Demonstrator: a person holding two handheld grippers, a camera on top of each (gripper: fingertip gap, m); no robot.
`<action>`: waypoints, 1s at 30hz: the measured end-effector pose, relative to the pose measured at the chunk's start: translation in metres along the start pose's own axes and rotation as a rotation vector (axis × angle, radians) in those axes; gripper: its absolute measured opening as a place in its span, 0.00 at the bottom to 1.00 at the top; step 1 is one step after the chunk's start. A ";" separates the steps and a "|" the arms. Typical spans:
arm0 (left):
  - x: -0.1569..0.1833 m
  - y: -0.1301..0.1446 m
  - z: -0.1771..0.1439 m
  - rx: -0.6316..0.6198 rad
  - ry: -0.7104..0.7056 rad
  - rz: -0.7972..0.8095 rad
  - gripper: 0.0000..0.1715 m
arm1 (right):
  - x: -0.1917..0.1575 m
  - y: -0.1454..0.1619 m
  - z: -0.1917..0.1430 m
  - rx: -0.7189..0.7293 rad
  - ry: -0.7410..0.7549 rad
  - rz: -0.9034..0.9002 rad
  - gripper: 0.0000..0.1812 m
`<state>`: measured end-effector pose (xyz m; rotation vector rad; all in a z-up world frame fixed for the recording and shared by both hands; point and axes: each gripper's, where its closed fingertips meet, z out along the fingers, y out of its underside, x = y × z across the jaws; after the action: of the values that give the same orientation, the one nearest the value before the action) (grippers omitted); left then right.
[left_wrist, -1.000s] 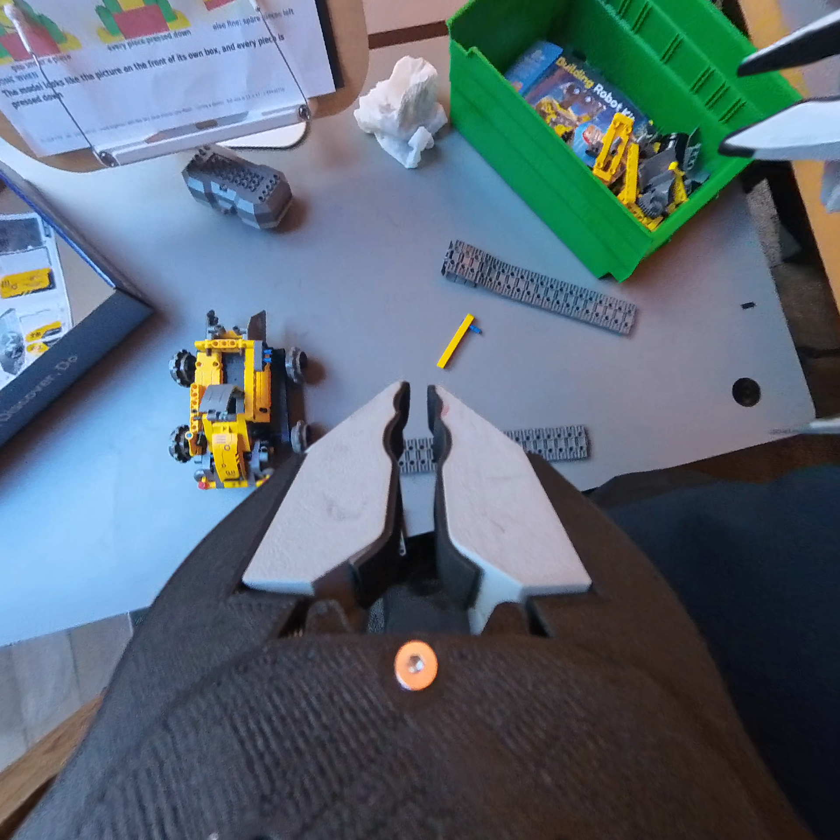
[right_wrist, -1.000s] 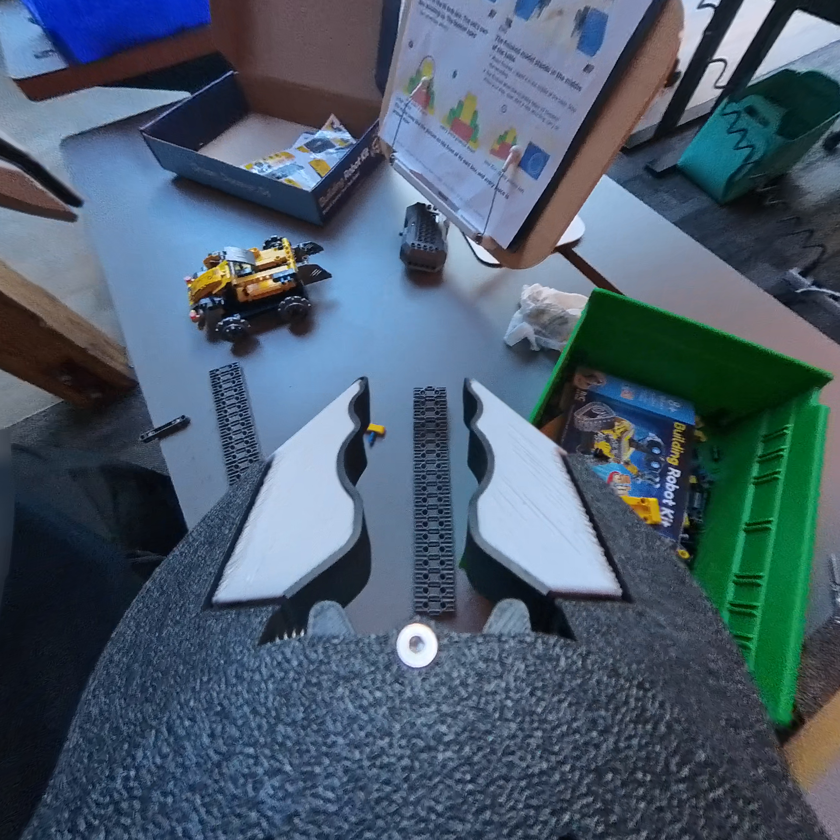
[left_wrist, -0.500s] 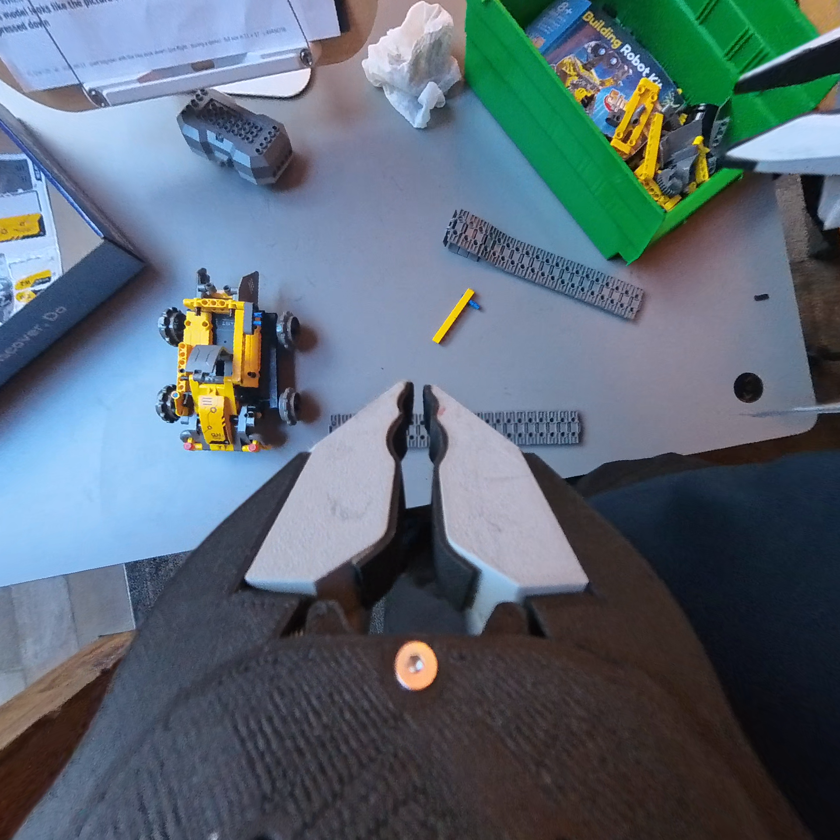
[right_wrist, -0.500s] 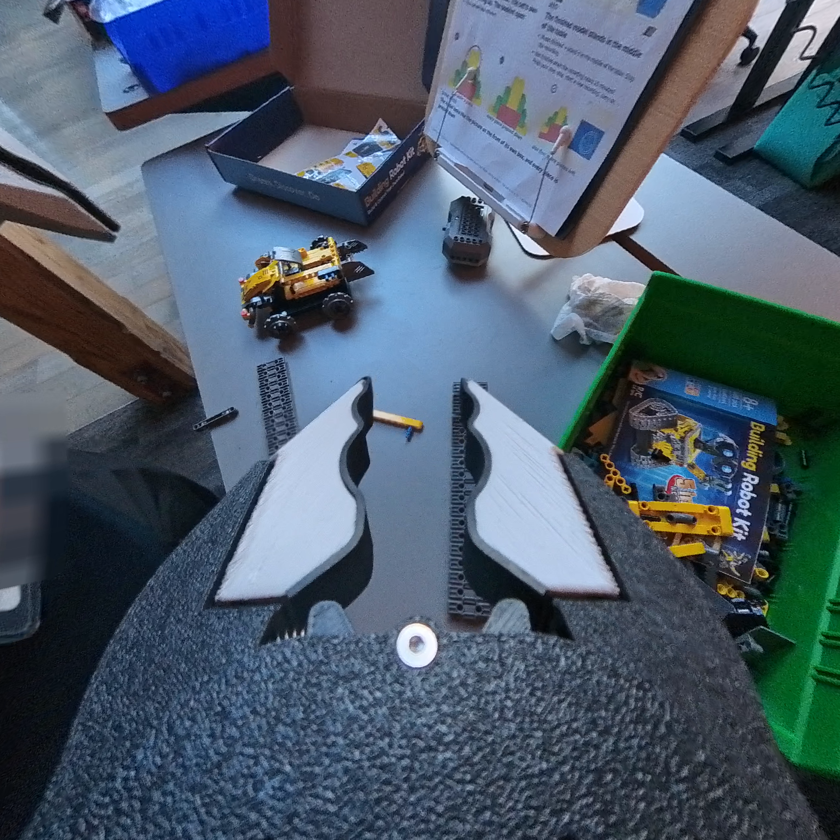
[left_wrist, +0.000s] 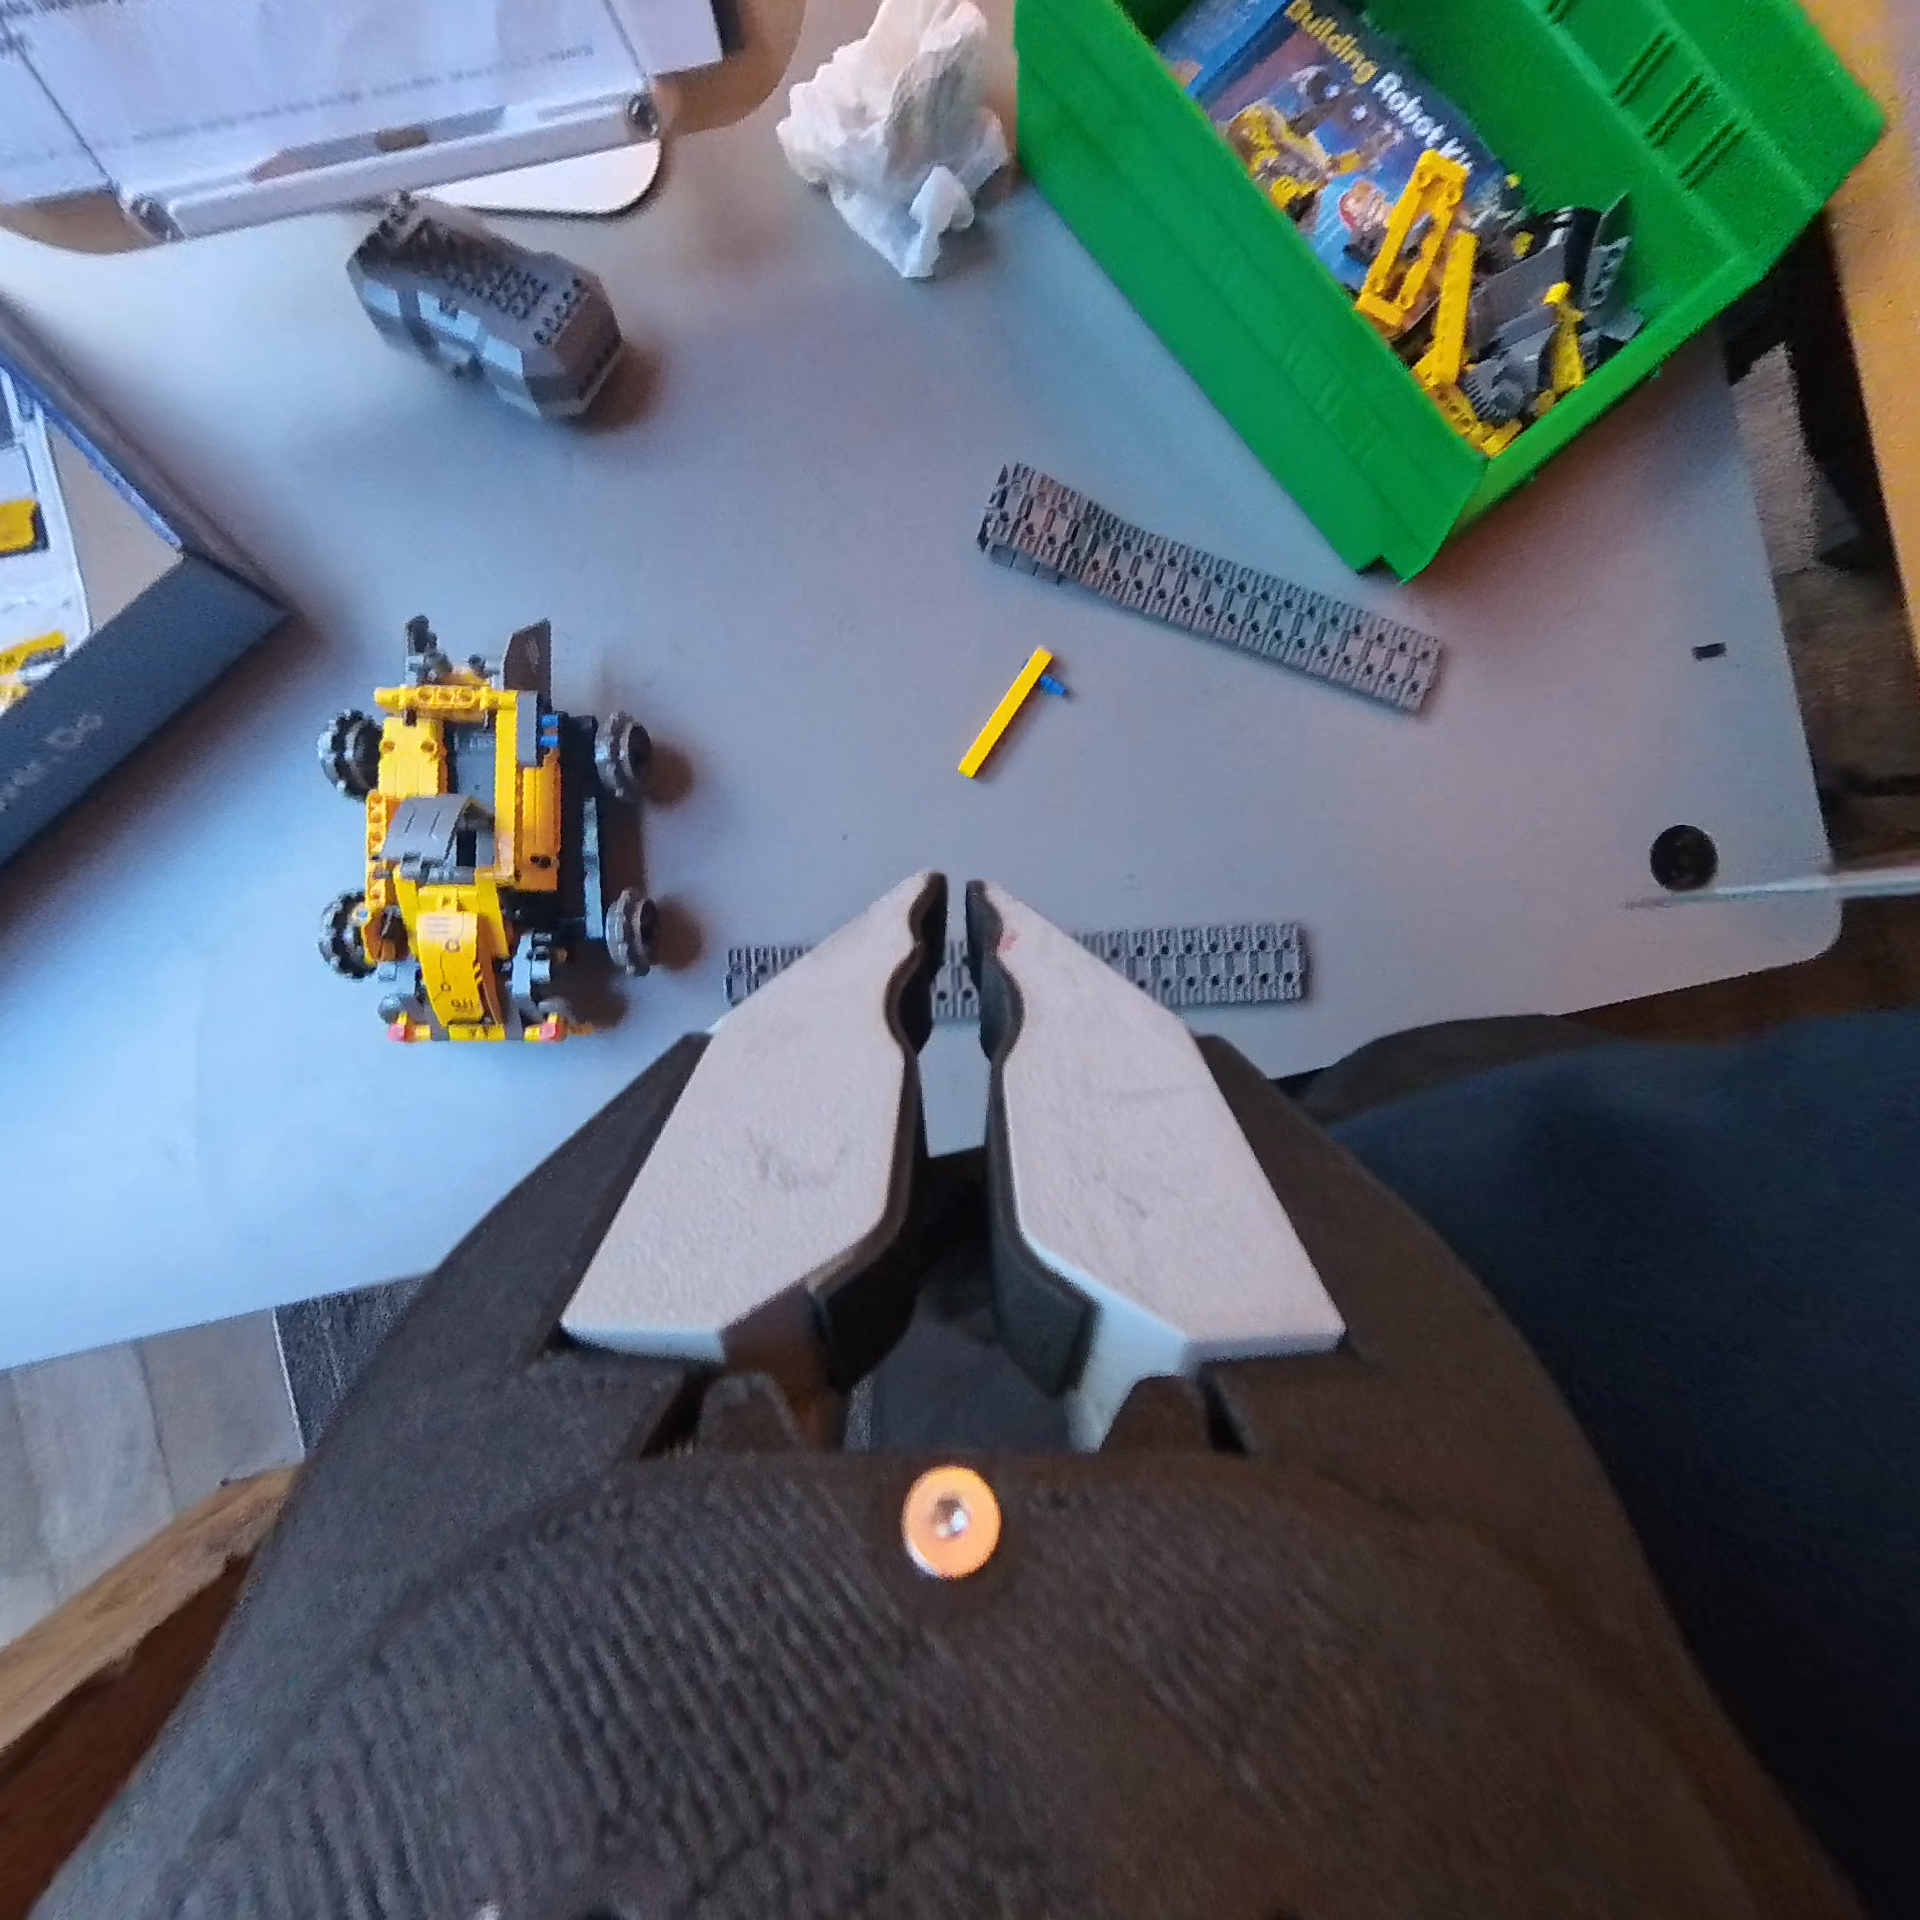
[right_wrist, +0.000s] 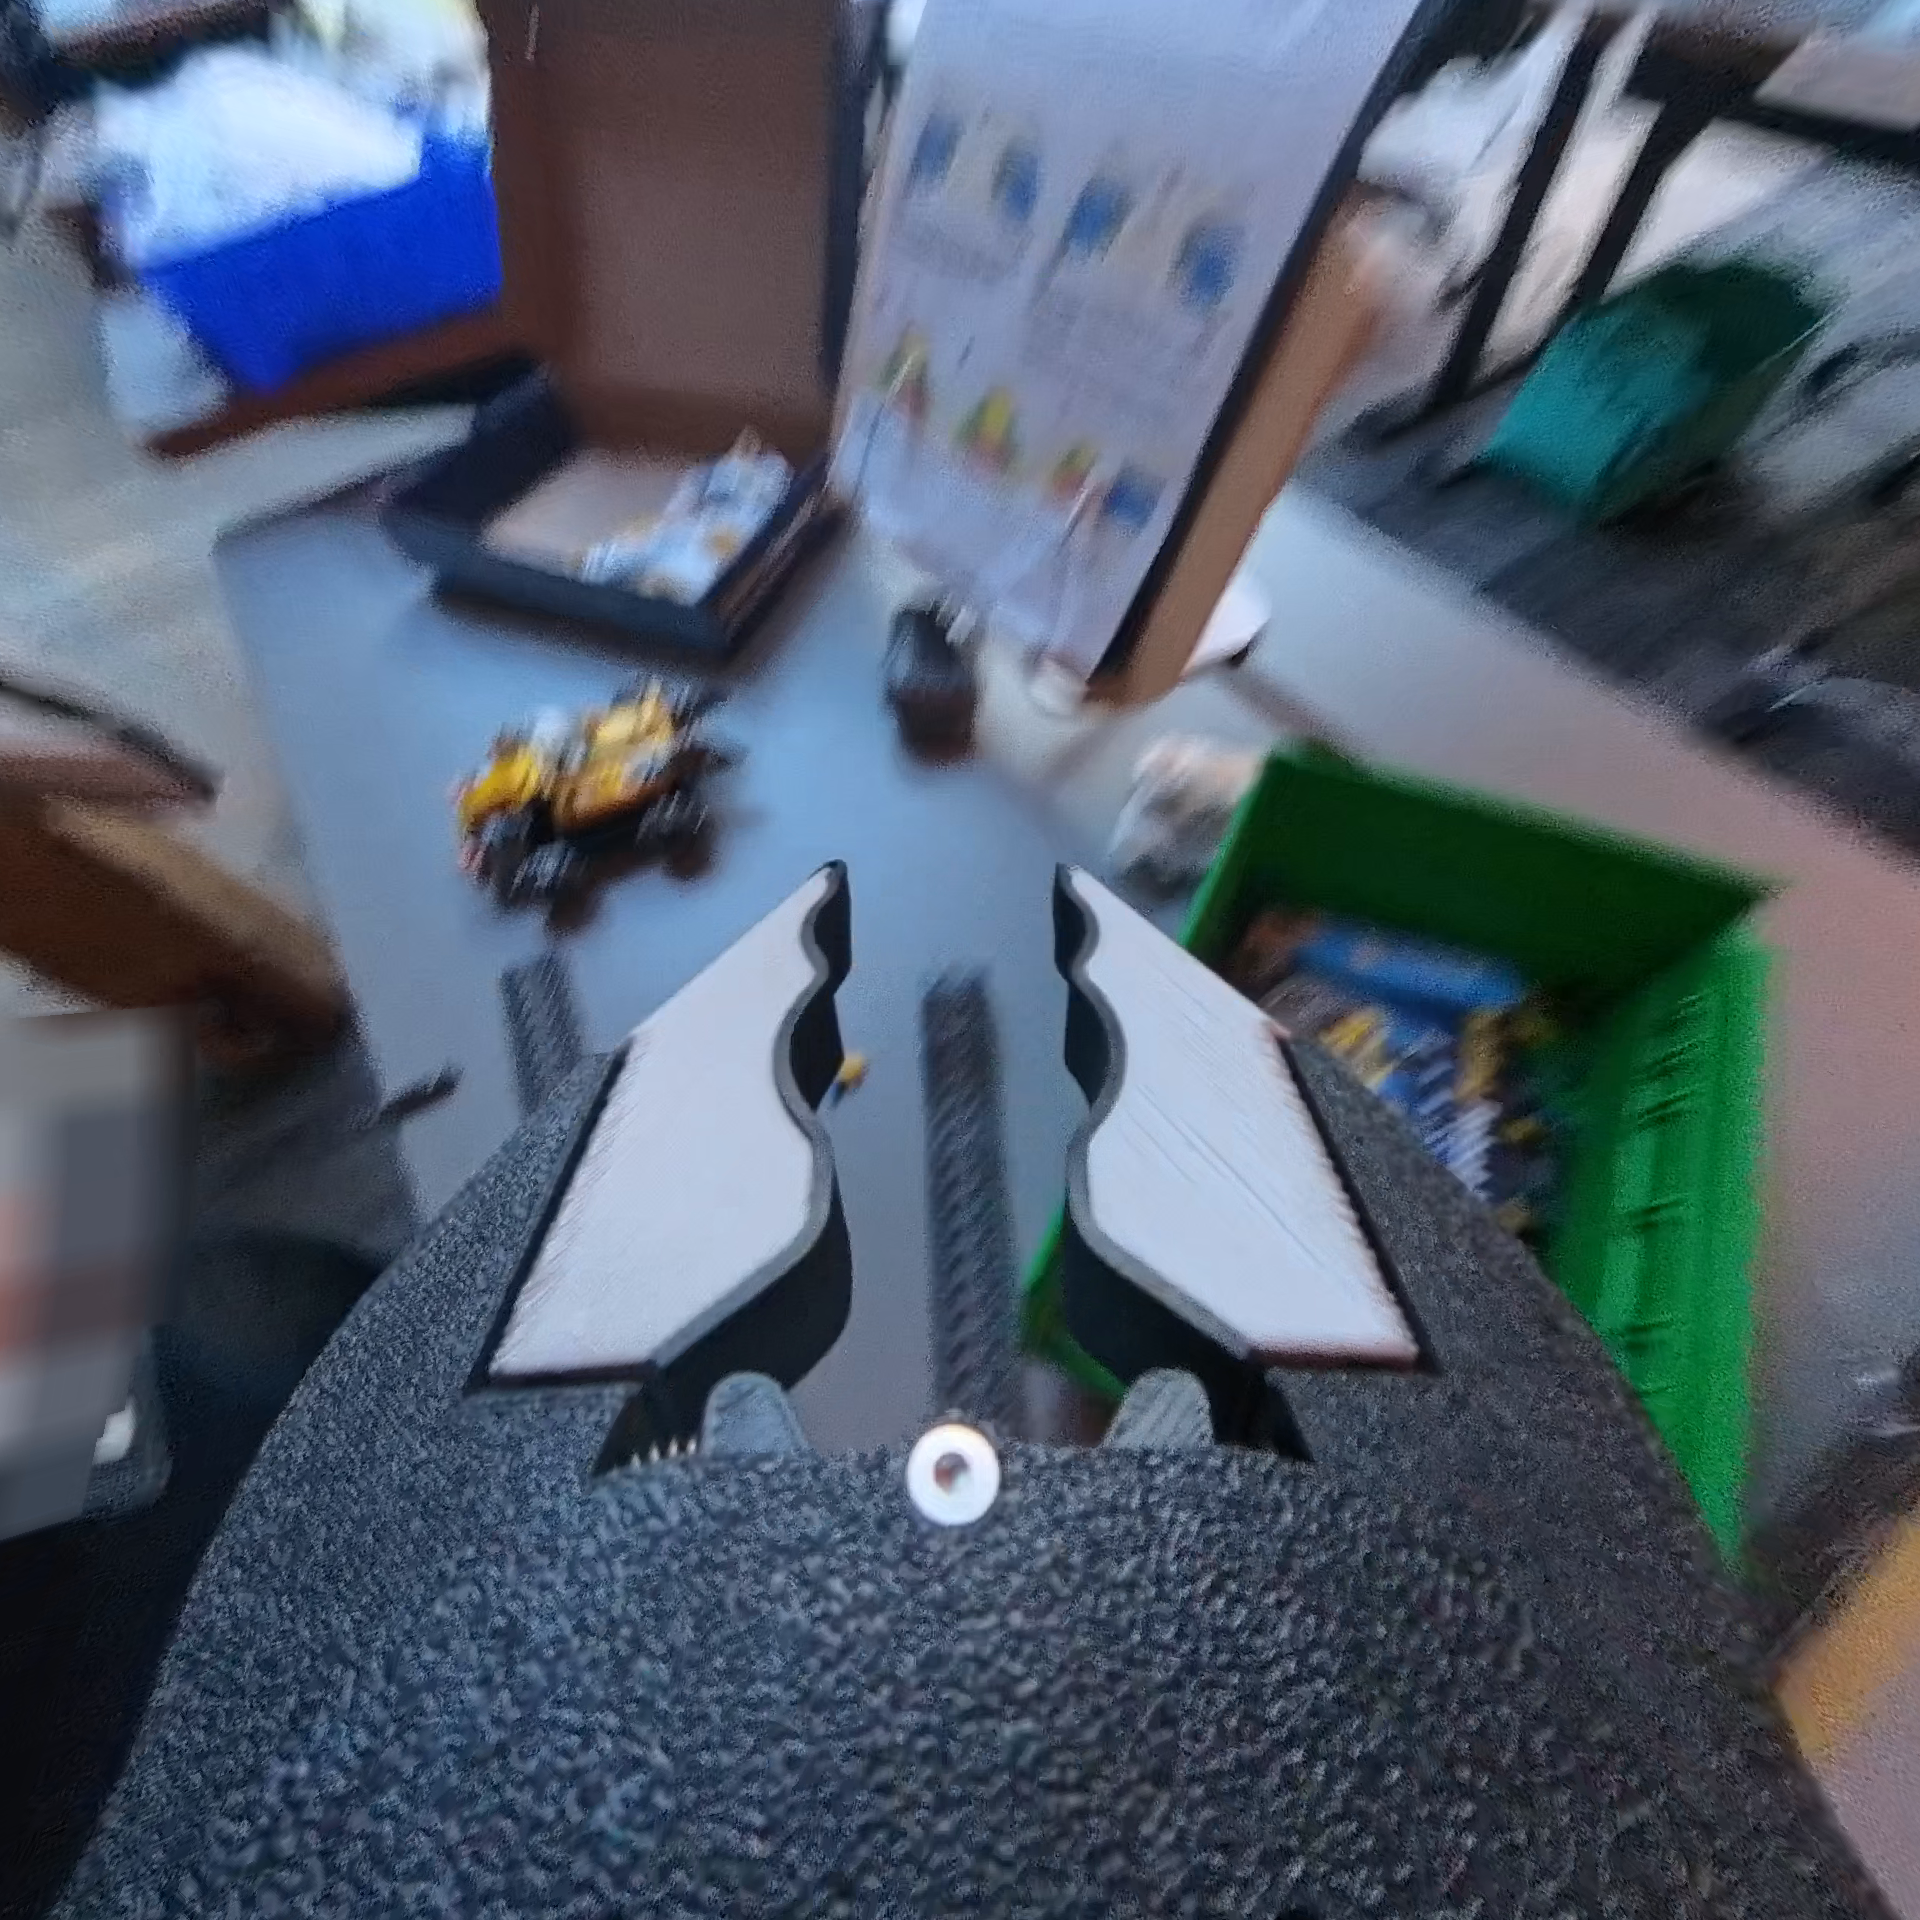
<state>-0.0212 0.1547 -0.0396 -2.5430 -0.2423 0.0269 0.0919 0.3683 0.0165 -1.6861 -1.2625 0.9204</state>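
Track strip (left_wrist: 1195, 961) lies under nearly-closed left gripper (left_wrist: 956, 894); right gripper (right_wrist: 951, 883) (blurred) seems spread, empty.

I held the left gripper (left_wrist: 956, 891) above the near edge of the table with its fingers drawn almost together, only a thin slit between the tips and nothing clamped, while the right gripper (right_wrist: 951, 883) hung with its fingers spread wide apart, likewise empty.

— What's on your bench (left_wrist: 831, 436)?
— Your yellow brick vehicle (left_wrist: 473, 831) sits left, the green plastic bin (left_wrist: 1226, 270) far right.
— Between them?
— A small yellow beam (left_wrist: 1004, 713); the longer grey track strip (left_wrist: 1210, 585) lies behind it, the shorter grey track strip (left_wrist: 1195, 961) nearer you.
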 end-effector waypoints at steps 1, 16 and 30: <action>0.004 -0.005 0.001 0.011 0.024 0.016 0.01 | 0.020 -0.033 -0.012 0.075 0.053 -0.016 0.20; 0.111 -0.031 0.013 0.150 0.589 0.567 0.07 | -0.085 0.114 -0.240 -0.214 0.741 0.308 0.27; 0.204 0.044 -0.039 0.096 0.914 0.877 0.07 | -0.353 0.323 -0.496 -0.400 1.468 0.923 0.23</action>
<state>0.1894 0.1338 -0.0242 -2.1009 1.1647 -0.7291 0.5769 -0.1169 -0.0530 -2.4475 0.4021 -0.3207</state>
